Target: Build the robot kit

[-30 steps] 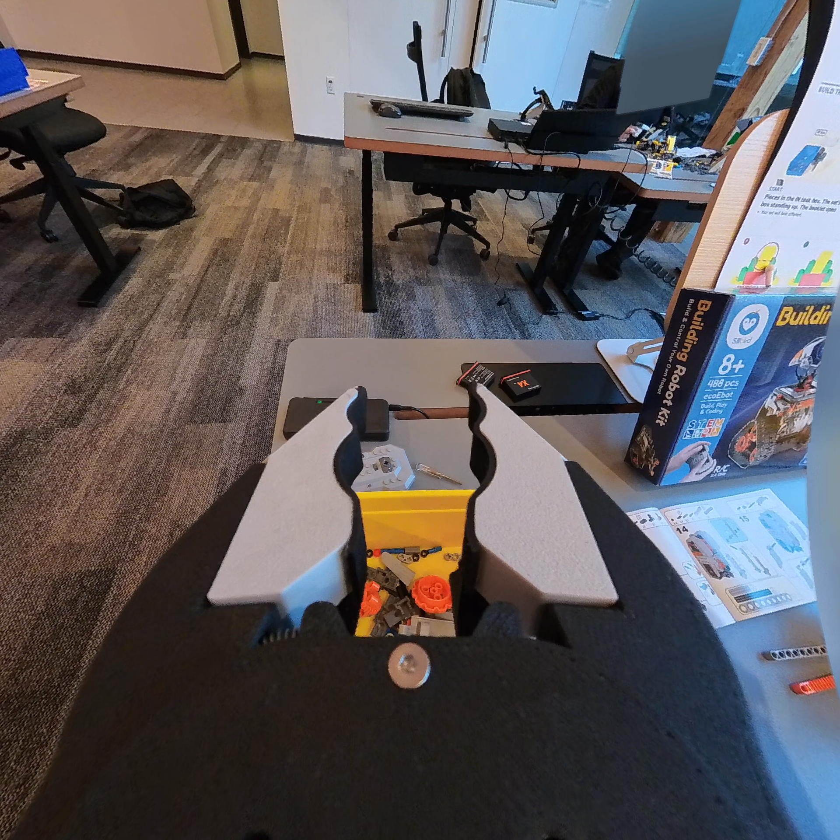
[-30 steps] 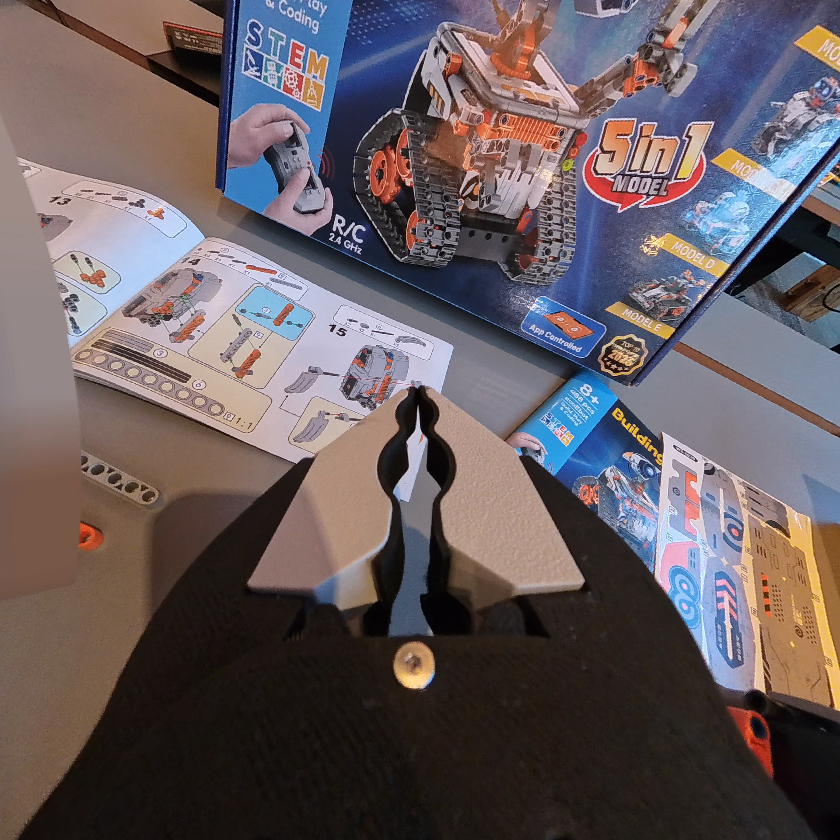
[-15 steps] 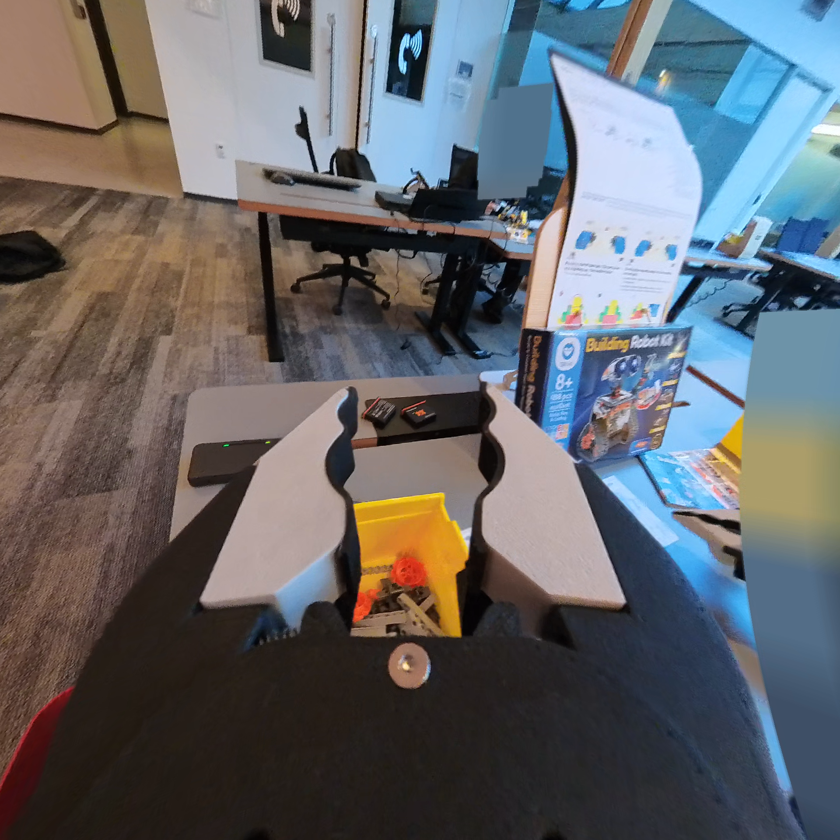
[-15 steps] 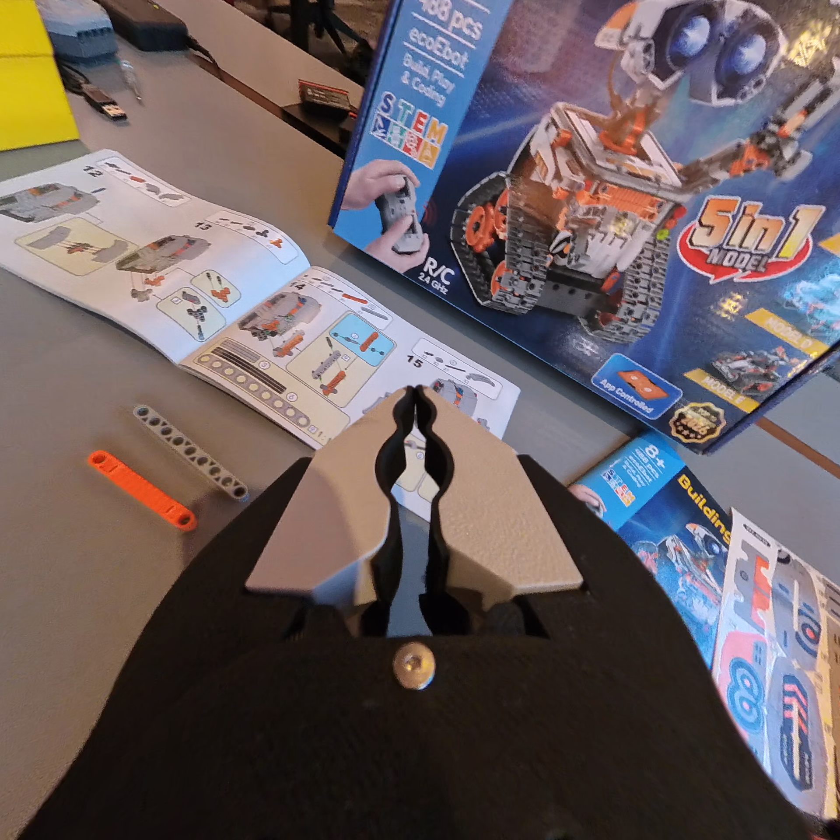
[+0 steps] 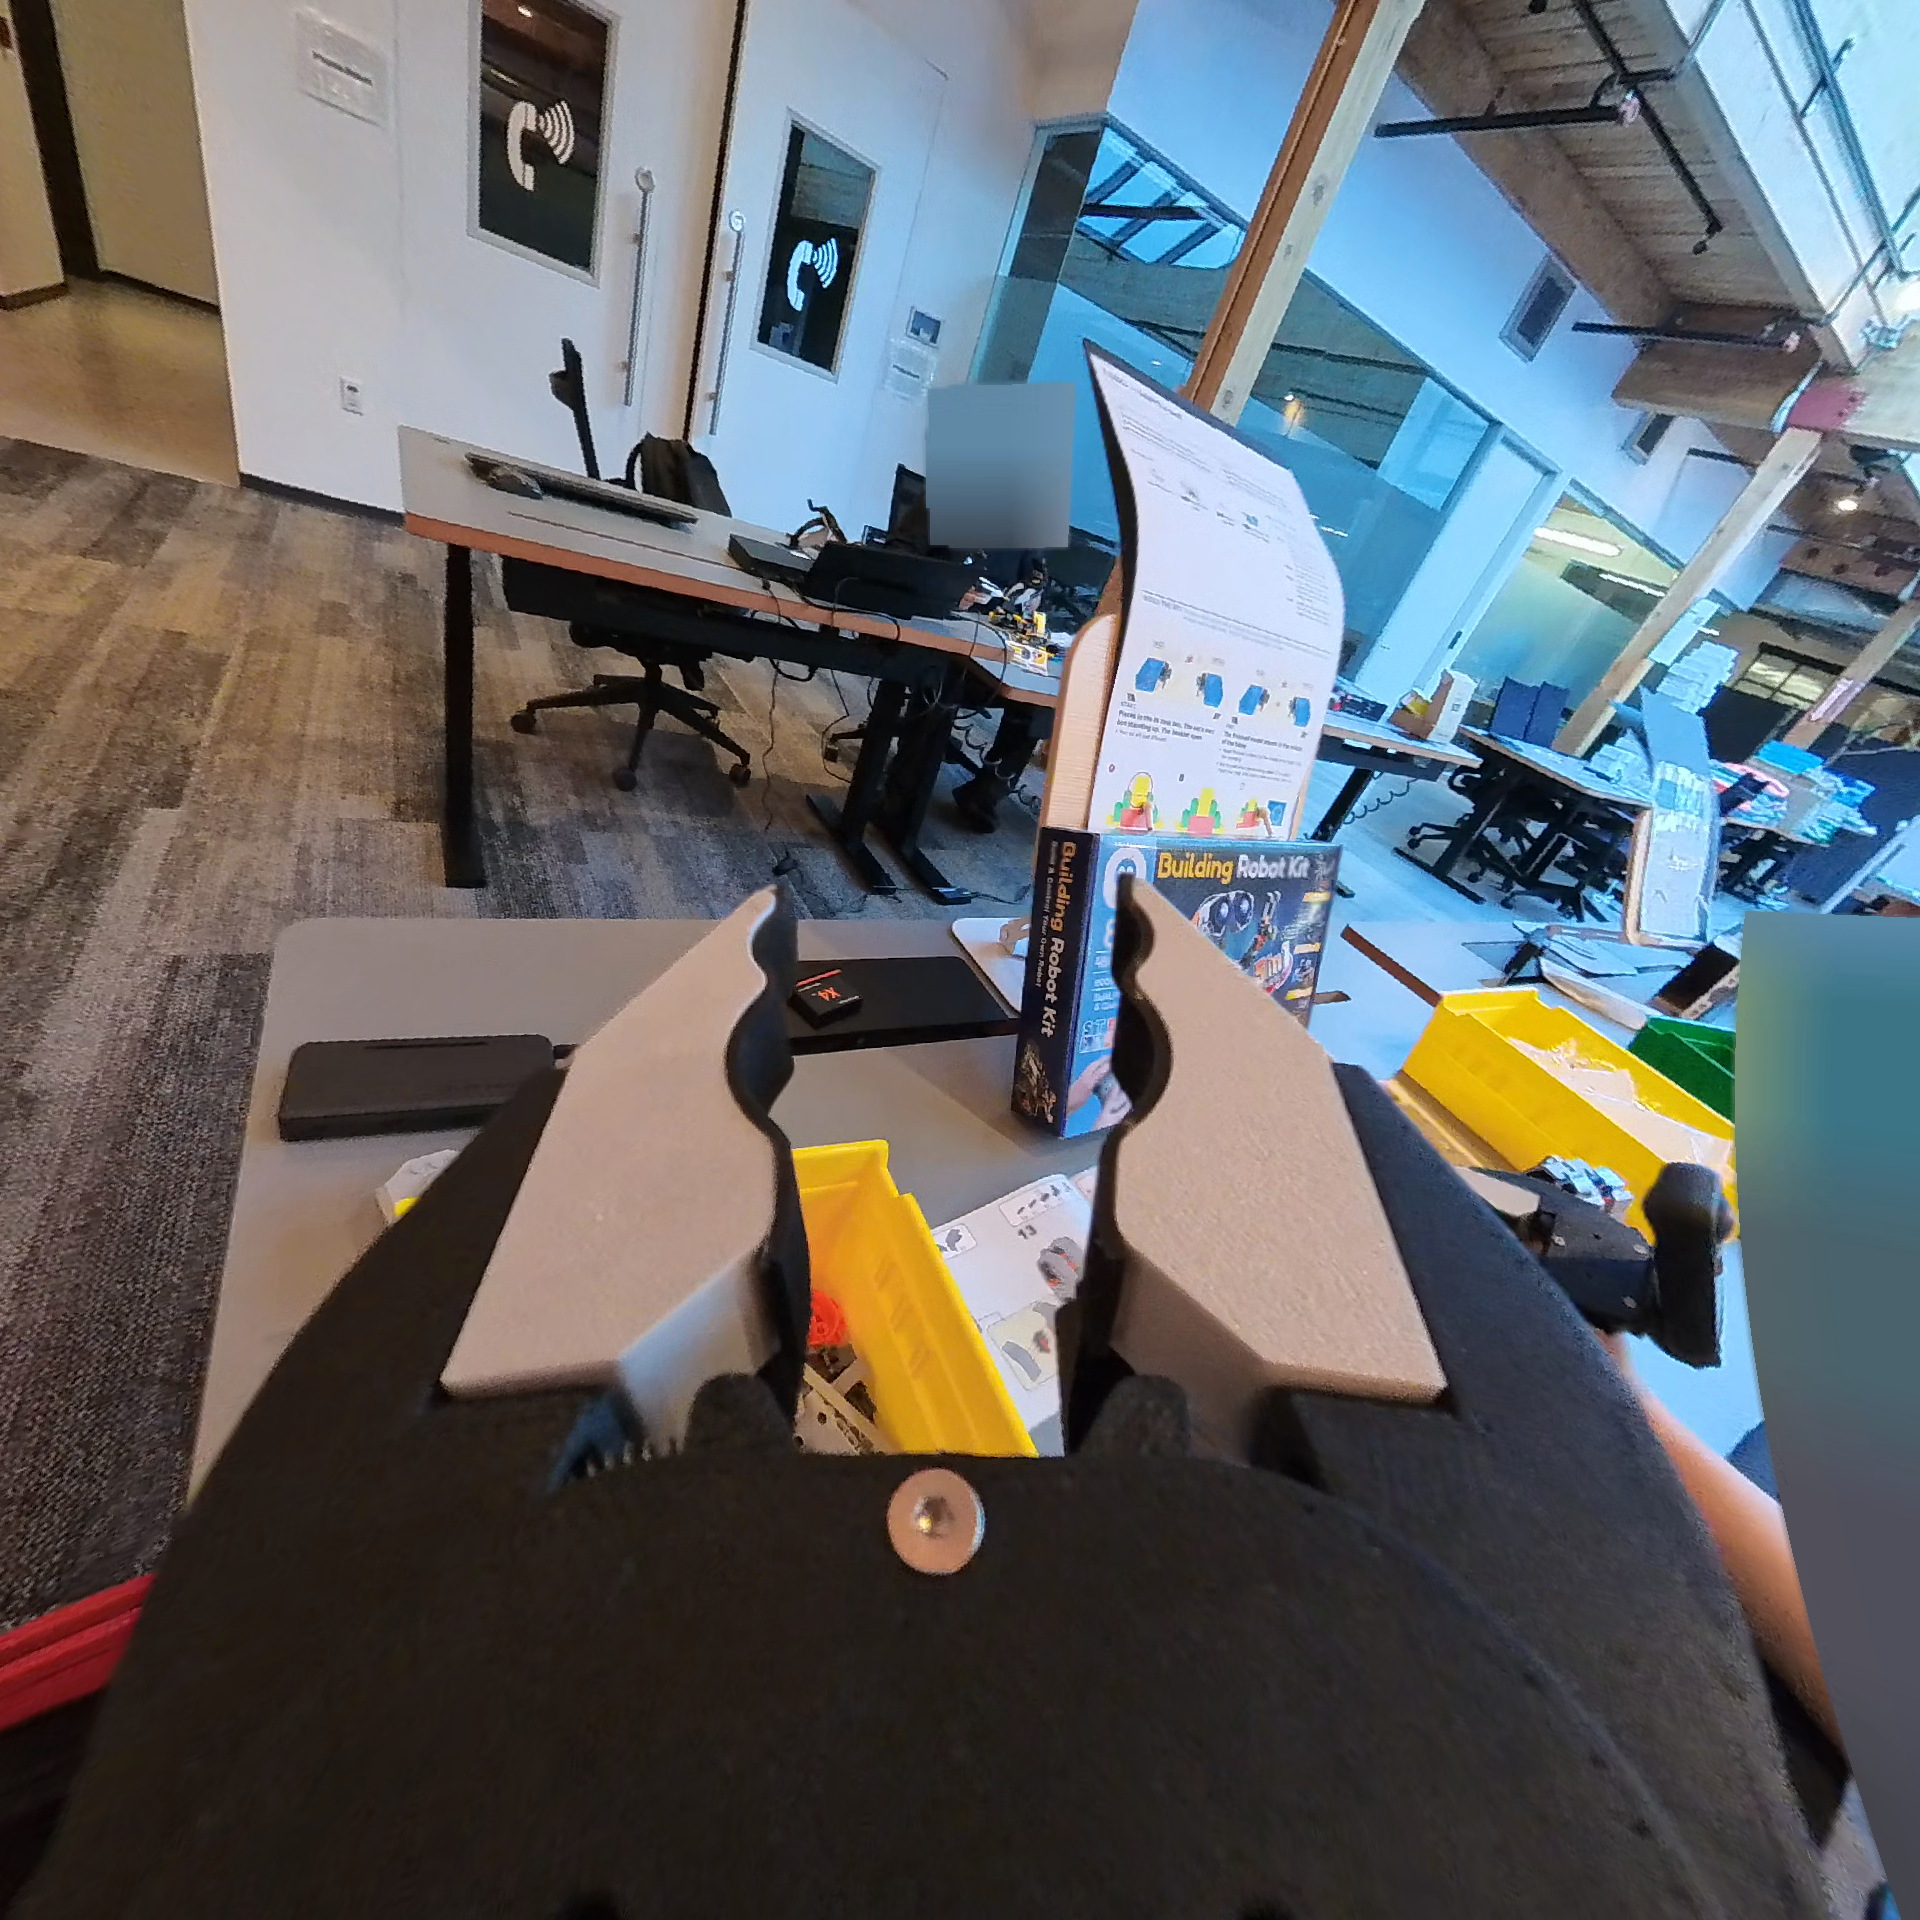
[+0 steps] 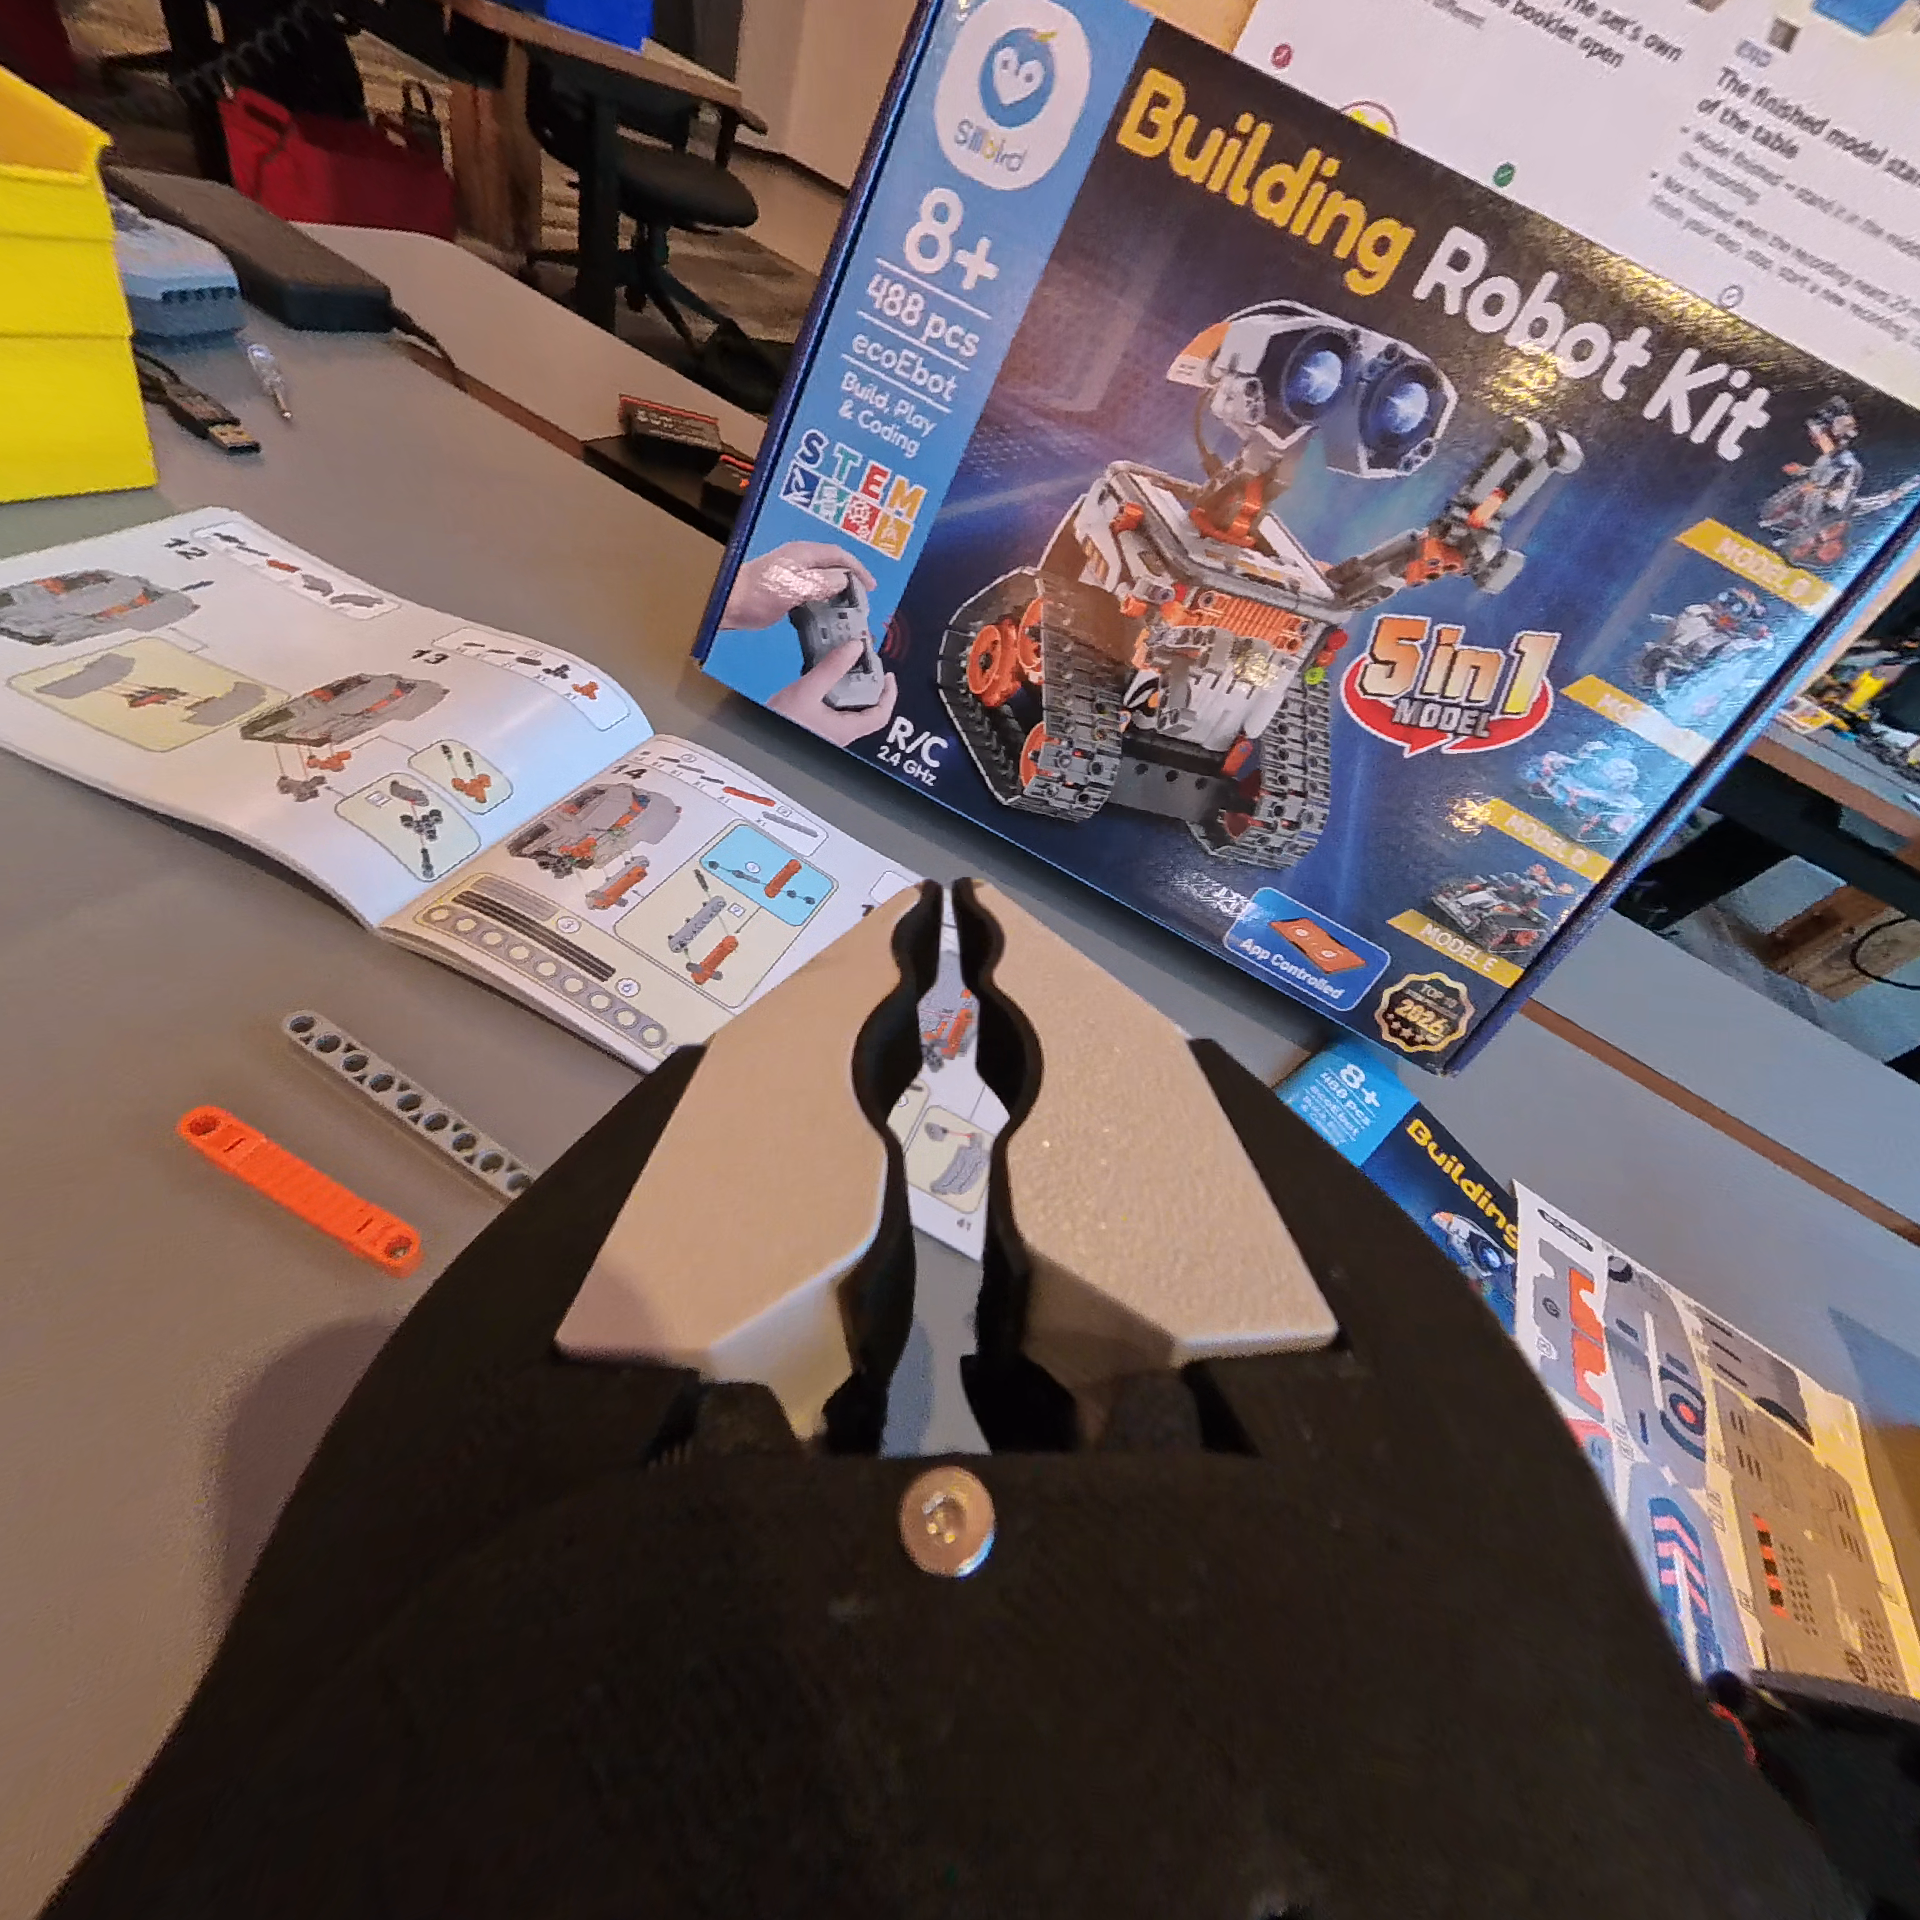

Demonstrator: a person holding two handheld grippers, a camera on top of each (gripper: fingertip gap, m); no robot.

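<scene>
You work at a grey table (image 6: 156, 1351) in an open office. Your left gripper (image 5: 951, 914) gapes empty over a yellow bin (image 5: 914, 1320); your right gripper (image 6: 949, 894), nearly closed (empty), faces a printed box (image 6: 1299, 582) at one o'clock.

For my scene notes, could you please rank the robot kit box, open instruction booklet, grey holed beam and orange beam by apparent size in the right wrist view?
1. Robot kit box
2. Open instruction booklet
3. Grey holed beam and orange beam: look alike in length, so unranked.
</scene>
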